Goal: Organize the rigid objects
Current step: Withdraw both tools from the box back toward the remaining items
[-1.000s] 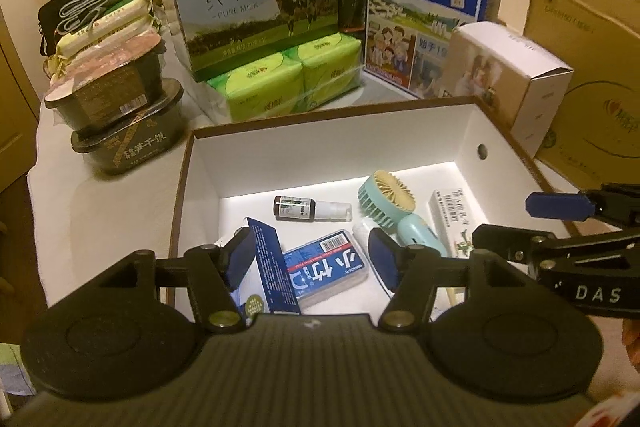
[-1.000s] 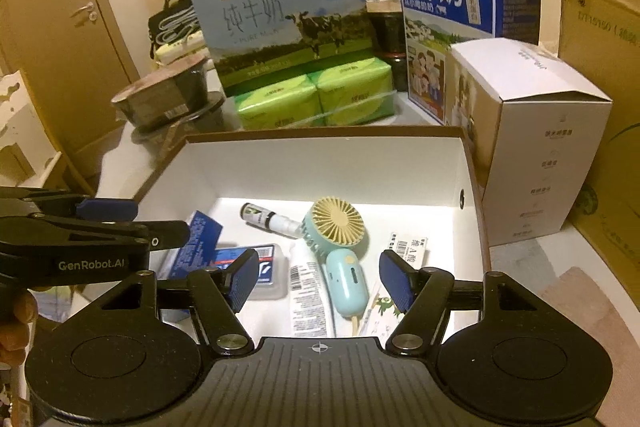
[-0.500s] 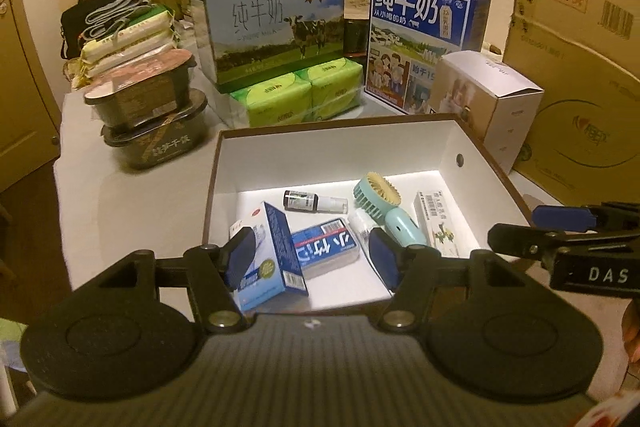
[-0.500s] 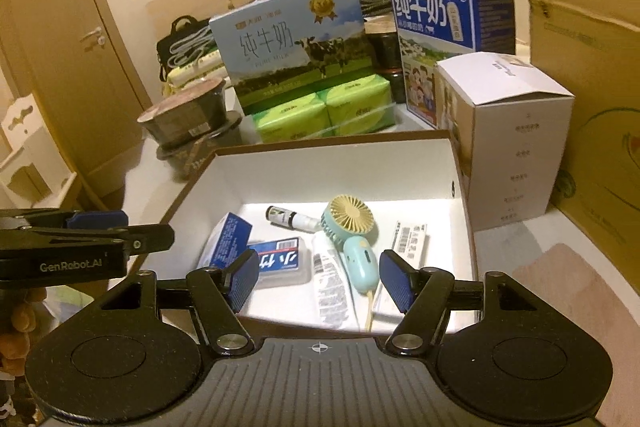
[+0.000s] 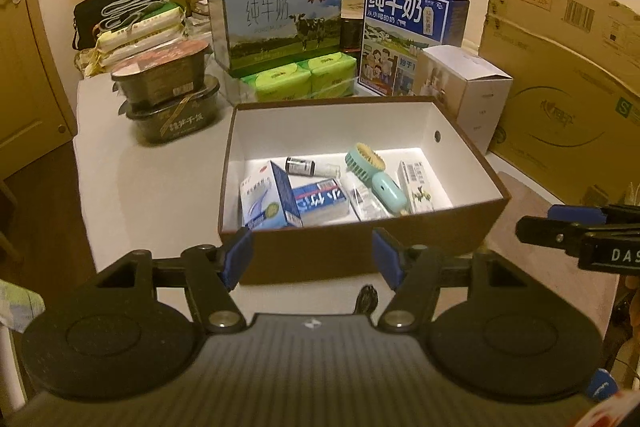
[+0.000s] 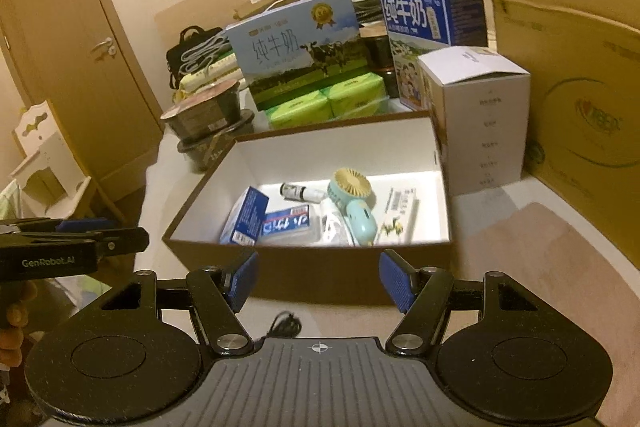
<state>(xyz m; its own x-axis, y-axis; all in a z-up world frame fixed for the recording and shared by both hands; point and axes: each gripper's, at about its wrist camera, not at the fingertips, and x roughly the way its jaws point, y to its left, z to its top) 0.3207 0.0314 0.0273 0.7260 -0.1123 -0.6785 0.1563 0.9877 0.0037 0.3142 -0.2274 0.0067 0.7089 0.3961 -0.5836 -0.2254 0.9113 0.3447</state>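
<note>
**Both grippers empty, hovering short of the box**

Nearest my cameras, the left gripper [image 5: 312, 257] stands with its blue pads wide apart and nothing between them; the brown front wall of the box shows through the gap. My right gripper [image 6: 320, 281] reads the same way: fingers spread wide, empty, framing that same wall and a small dark cable end on the table [image 5: 160, 187] just below. Each gripper also shows in the other's view, off to the side and clear of the box.

Just beyond the pads sits the open box [image 5: 360, 247], brown outside and white inside, resting on the white table. All the small rigid items lie on its floor. At the near left a blue-and-white carton [image 5: 270, 201] leans up on edge, touching a flat blue pack [image 5: 320, 201] beside it. Next comes a clear-wrapped tube [image 5: 366, 199], then a mint handheld fan [image 5: 378, 175] whose round head points to the back wall, then a white carton with a barcode [image 5: 416, 183] on the right. A small dark bottle [image 5: 310, 167] lies on its side behind the flat pack.

Farther back, two black food tubs [image 5: 170, 95] are stacked left of the box, green tissue packs [image 5: 300, 79] sit behind it, and a white cardboard box [image 5: 466, 91] stands at its far right corner. Two milk cases [image 5: 280, 15] rise at the rear, with flattened cardboard [image 5: 568, 87] against the right wall.
</note>
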